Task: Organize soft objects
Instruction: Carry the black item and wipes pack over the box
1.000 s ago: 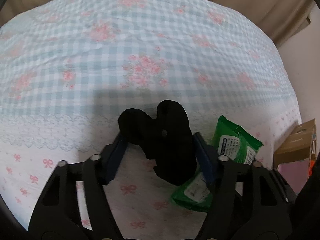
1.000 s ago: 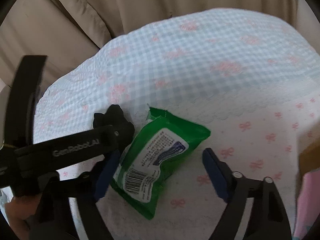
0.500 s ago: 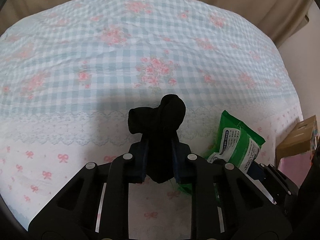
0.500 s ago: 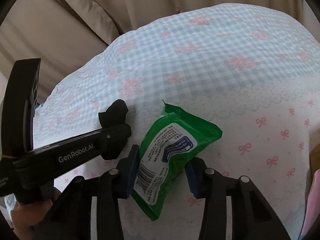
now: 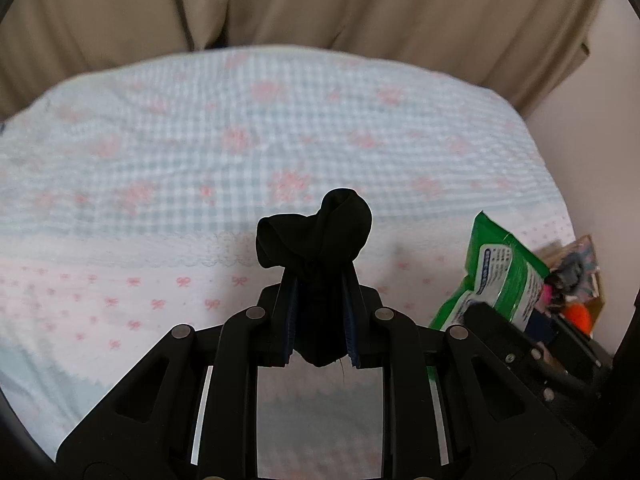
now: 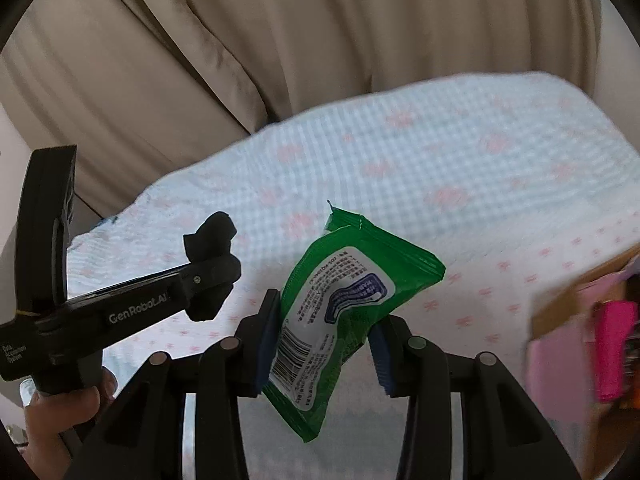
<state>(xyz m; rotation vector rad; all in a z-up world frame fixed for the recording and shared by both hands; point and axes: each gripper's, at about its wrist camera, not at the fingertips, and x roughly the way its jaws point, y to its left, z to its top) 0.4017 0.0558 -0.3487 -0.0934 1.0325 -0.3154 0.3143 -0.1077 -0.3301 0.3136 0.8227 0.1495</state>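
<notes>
Black knit cloth, a rolled sock (image 5: 320, 256), sits pinched between the blue pads of my left gripper (image 5: 320, 320); the jaws are pressed tight on its middle, so one bunched end bulges out past the fingertips in two soft lobes and the other end pokes out behind the pads. It hangs clear of the bed. My right gripper (image 6: 324, 344) clamps a green pack of wet wipes (image 6: 344, 304), glossy plastic with a white printed label and a barcode at its near end; the pads press on its two long edges, and it tilts with its crimped far end up and away. It too is off the sheet. From the right wrist camera I see my left hand (image 6: 64, 404) wrapped round the other tool's handle. Beyond both lies the bedsheet (image 5: 160, 152), pale blue check with pink flowers, bows nearer. Off to the right stands a cardboard box (image 6: 568, 300) with something pink in it. Beige curtains (image 5: 320, 4) hang behind.
</notes>
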